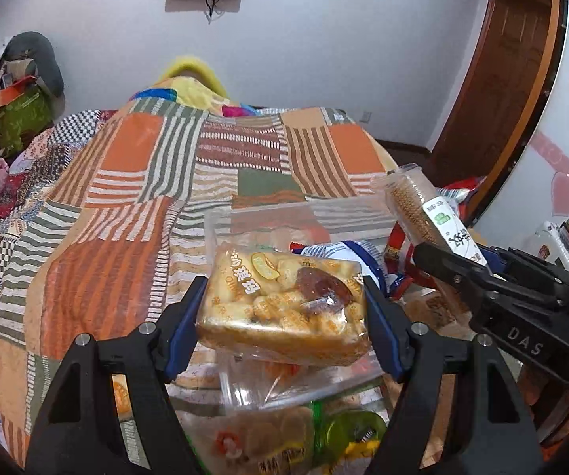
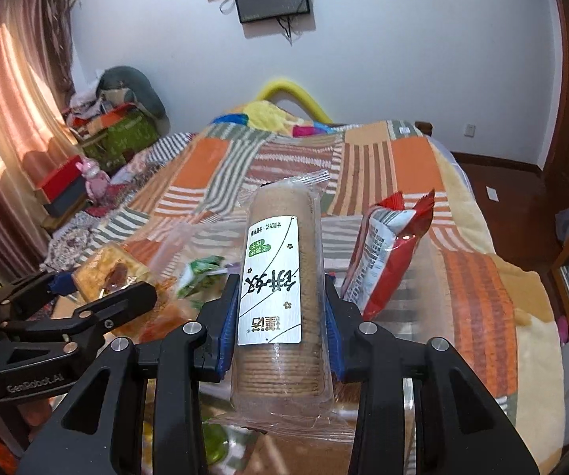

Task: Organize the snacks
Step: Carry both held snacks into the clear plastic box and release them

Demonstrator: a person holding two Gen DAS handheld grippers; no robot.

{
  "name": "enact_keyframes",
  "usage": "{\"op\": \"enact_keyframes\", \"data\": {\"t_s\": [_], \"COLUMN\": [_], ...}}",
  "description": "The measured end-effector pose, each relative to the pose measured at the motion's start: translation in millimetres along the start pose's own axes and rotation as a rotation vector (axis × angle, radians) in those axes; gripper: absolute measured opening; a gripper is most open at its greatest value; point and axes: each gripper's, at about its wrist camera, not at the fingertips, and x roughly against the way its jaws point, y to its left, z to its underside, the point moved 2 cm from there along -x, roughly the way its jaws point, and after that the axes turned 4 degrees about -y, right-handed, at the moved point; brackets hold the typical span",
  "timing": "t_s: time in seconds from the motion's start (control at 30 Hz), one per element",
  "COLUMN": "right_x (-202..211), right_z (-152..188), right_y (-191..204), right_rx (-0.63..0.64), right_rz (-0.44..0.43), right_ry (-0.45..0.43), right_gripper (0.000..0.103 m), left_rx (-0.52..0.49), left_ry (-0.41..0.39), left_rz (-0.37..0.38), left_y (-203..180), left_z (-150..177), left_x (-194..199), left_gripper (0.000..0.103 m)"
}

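Left gripper (image 1: 282, 308) fingers clamp a clear-wrapped golden pastry block (image 1: 284, 301) above the clear plastic bin (image 1: 221, 229). Right gripper (image 2: 278, 316) fingers pinch a clear-wrapped round biscuit sleeve (image 2: 280, 277), also over that bin. Risk: slick film slipping; grippers colliding there.

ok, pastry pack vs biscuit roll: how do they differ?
The pastry pack is a flat, blocky slab, held crosswise in the left gripper; the biscuit roll is a long cylinder pointing away from the right gripper. Only the roll carries a white label. Both are clear-wrapped and clamped.
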Motion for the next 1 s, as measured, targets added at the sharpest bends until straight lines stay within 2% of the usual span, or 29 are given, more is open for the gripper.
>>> {"op": "enact_keyframes", "data": {"t_s": [0.17, 0.33, 0.5, 0.7, 0.9, 1.0], "right_x": [-13, -8, 10, 35, 56, 61], "right_z": [2, 1, -8, -3, 11, 20], "right_y": [-7, -7, -2, 4, 16, 22], "right_rx": [-0.023, -0.027, -0.003, 0.033, 0.072, 0.082], "right_rz": [0.012, 0.006, 0.016, 0.004, -0.027, -0.038], "right_ry": [0.047, 0.039, -0.008, -0.038, -0.053, -0.048], "right_gripper": [0.034, 0.035, 0.037, 0.046, 0.064, 0.08], "left_rx": [0.007, 0.016, 0.031, 0.0, -0.039, -0.064], "left_ry": [0.039, 0.017, -0.008, -0.056, -0.081, -0.073], "left_rz": [0.005, 0.001, 0.013, 0.007, -0.008, -0.019], "left_y": [-1, -1, 2, 3, 6, 9], "left_z": [2, 1, 0, 2, 19, 33], "left_x": [-16, -12, 8, 43, 80, 92], "left_gripper": [0.074, 0.076, 0.076, 0.078, 0.081, 0.081]}}
